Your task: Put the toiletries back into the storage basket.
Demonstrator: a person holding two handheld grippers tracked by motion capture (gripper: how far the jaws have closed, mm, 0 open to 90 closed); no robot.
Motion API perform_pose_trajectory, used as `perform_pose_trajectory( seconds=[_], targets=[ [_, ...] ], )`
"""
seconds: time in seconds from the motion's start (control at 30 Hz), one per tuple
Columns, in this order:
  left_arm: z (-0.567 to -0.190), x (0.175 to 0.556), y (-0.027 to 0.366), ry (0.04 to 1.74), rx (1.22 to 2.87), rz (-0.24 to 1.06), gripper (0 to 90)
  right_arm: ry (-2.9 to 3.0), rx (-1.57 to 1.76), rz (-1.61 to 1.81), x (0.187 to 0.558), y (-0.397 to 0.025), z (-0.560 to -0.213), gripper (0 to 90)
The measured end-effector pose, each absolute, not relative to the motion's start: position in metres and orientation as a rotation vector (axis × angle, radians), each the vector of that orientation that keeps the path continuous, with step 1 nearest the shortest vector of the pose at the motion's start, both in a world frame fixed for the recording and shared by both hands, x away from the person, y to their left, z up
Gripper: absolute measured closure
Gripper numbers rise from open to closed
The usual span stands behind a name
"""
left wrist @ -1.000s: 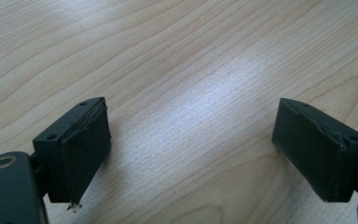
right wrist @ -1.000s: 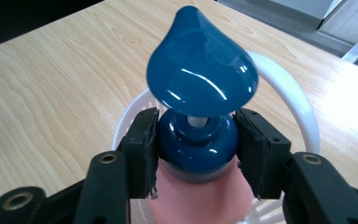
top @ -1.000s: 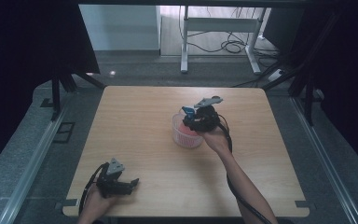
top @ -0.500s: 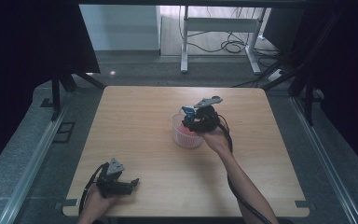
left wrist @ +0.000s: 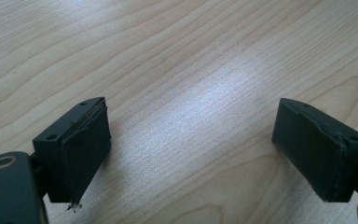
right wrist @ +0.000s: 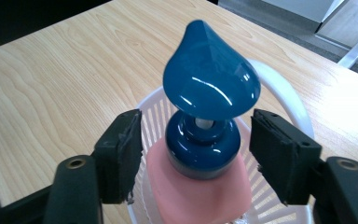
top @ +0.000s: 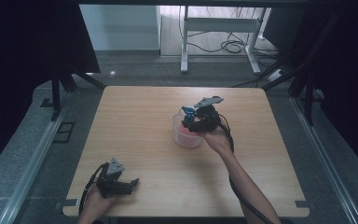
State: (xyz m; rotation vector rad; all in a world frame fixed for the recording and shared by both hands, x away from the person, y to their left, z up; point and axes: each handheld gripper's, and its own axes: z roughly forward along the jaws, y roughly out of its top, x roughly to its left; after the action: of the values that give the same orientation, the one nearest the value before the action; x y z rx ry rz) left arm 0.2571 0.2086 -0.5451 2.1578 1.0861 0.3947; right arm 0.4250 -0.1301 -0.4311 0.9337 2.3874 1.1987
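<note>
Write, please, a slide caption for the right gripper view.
Open right tool straddling the blue pump of a pink bottle.

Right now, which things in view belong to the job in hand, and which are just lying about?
In the job:
- pump bottle, pink with a blue pump, standing in the basket
- white basket
- right gripper, jaws open either side of the pump collar

Not in the job:
- left gripper, open over the bare table
- cables on the floor beyond

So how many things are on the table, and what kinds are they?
Pump bottles: 1, the pink bottle with a blue pump top
Baskets: 1, the white basket holding the bottle
Claws: 2, the left claw and the right claw
Total: 4
</note>
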Motion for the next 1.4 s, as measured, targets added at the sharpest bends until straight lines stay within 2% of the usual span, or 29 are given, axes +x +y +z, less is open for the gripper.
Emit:
perform_pose_trajectory(
  seconds=[0.4, 0.9, 1.4],
  targets=[
    [-0.545, 0.257, 0.208, 1.087, 2.158, 0.396, 11.1, 2.392, 0.894, 1.223, 0.42, -0.132, -0.427, 23.0],
    [-0.545, 0.257, 0.208, 1.088, 2.156, 0.396, 11.1, 2.408, 0.877, 1.234, 0.409, -0.132, -0.416, 14.8],
    [-0.545, 0.257, 0.208, 1.09, 2.156, 0.397, 11.1, 2.416, 0.863, 1.228, 0.398, -0.137, -0.411, 12.8]
  ],
)
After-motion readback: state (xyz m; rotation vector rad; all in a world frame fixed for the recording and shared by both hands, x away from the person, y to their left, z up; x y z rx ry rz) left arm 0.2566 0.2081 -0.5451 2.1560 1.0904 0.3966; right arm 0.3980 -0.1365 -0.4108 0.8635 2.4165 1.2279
